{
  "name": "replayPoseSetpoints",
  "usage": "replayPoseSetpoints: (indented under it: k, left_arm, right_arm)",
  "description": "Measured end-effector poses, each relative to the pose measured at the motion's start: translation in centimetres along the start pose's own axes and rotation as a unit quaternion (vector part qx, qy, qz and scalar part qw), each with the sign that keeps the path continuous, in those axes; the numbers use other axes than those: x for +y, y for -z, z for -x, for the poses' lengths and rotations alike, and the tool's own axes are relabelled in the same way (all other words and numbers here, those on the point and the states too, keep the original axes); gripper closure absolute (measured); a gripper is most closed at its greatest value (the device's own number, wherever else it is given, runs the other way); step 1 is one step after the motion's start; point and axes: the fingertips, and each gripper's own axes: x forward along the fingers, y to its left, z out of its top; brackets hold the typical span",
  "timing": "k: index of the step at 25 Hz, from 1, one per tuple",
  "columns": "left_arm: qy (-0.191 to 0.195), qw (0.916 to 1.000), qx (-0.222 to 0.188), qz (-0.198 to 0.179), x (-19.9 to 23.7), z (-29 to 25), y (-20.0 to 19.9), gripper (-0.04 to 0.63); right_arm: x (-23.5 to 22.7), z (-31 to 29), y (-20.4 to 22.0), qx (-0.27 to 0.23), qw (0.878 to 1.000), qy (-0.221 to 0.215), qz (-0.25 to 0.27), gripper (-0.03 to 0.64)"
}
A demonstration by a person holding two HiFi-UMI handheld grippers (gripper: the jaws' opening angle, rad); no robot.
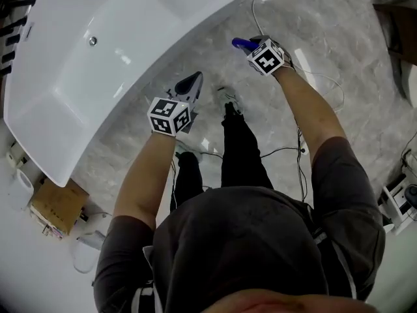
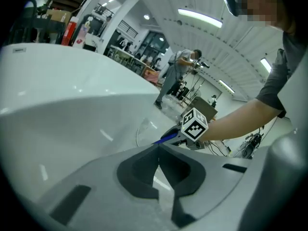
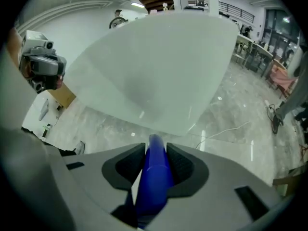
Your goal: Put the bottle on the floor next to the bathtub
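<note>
Pose: both arms reach forward and down from dark short sleeves, forearms bare. The left forearm runs alongside the bathtub (image 1: 130,18). The right arm stretches further out, past the tub's end.

Left hand-held gripper (image 1: 193,80): aimed at the floor (image 1: 352,44) just beside the tub's outer wall. Its dark pads meet at the tips, with only a thin wedge of light behind them and nothing between. Marker cube (image 1: 169,116) faces the head camera.

Right hand-held gripper (image 3: 154,147): tilted steeply down, jaws clamped on the blue bottle (image 1: 239,43). The bottle's tip sticks out past the pads towards the tub's end wall. It is held over the floor near the tub's corner and is not set down. Second marker cube (image 1: 267,57) sits at the wrist.

Counts:
- hand-held grippers: 2
- marker cubes: 2
- bottles: 1, blue
- bathtubs: 1, white
- cardboard box (image 1: 57,204): 1, by the tub's near end
- loose cables (image 1: 329,77) on the floor: several, exact number unclear
- the person's legs, in dark trousers (image 1: 241,149): 2, standing between the arms
</note>
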Motion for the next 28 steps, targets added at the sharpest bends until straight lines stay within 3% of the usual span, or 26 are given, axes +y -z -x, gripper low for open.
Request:
replayPoseSetpoints:
  k: [8, 14, 21, 28]
  left_arm:
    - [0.001, 0.9994, 0.028, 0.018, 5.2, -8.1, 6.3, 0.598]
    - [-0.003, 0.9988, 0.034, 0.036, 9.3, -12.3, 10.5, 0.598]
    - [-0.005, 0.9975, 0.036, 0.060, 11.7, -14.1, 13.3, 0.598]
    - [0.007, 0.9977, 0.036, 0.057, 11.8, -14.3, 13.4, 0.598]
  right_arm:
    - [-5.0, -13.4, 6.2, 0.046, 0.999, 0.018, 0.017, 0.488]
    - [-7.0, -20.8, 8.4, 0.071, 0.997, 0.032, 0.028, 0.488]
    - [-9.1, -26.2, 10.1, 0.116, 0.990, 0.060, 0.048, 0.486]
    - [-9.4, -28.2, 11.9, 0.153, 0.984, 0.078, 0.052, 0.480]
